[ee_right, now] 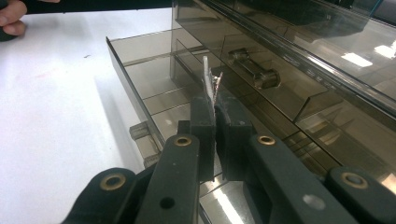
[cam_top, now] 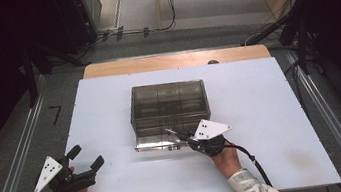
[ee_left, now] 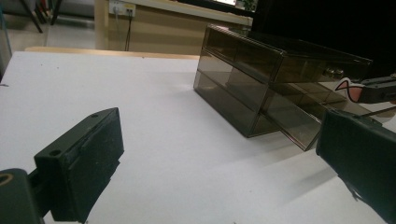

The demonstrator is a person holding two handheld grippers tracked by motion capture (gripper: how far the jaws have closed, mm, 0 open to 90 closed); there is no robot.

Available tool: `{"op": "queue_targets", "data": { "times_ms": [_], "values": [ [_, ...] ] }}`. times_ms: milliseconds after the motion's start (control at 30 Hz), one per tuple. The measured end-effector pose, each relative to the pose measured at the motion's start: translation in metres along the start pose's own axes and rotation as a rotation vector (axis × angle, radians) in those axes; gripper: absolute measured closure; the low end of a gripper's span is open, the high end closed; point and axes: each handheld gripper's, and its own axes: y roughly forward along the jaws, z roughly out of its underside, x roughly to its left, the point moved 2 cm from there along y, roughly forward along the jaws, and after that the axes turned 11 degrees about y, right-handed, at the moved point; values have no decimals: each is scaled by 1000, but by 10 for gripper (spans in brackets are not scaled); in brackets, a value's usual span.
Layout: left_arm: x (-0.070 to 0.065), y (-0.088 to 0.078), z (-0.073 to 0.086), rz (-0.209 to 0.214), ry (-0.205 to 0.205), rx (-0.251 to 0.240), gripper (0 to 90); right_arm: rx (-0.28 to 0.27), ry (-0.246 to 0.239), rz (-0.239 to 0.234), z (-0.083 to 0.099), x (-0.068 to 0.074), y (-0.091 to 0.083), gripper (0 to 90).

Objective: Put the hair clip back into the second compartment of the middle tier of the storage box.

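Smoky clear-plastic drawer cabinet (cam_top: 169, 107) sat mid-frame on the white counter (cam_top: 262, 113), bottom drawer (ee_right: 154, 88) pulled out. Right gripper (ee_right: 211, 91) fingers were clamped on a thin white strip (ee_right: 207, 77) above that drawer. Left gripper (cam_top: 85, 158), lower left, had fingers apart.

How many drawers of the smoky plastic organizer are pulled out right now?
1: the bottom drawer, slid out toward the person, under the right gripper. The upper drawers look shut.

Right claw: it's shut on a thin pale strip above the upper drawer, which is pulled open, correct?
Not quite. The right claw is shut on the thin pale strip, but it is the bottom drawer of the smoky drawer box that is pulled open; the right gripper view shows it.
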Motion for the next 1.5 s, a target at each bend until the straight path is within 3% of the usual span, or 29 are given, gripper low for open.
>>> {"op": "queue_targets", "data": {
  "times_ms": [600,733,967,1500],
  "values": [
    [0,0,0,0,-2,0,14,5,18,14,-1,-3,-1,791],
    [0,0,0,0,-2,0,14,-8,25,11,-2,-6,-6,777],
    [0,0,0,-1,-3,0,14,-20,49,25,3,-14,-19,655],
    [0,0,0,-2,-2,0,14,-72,101,55,13,-31,-44,609]
  ]
}}
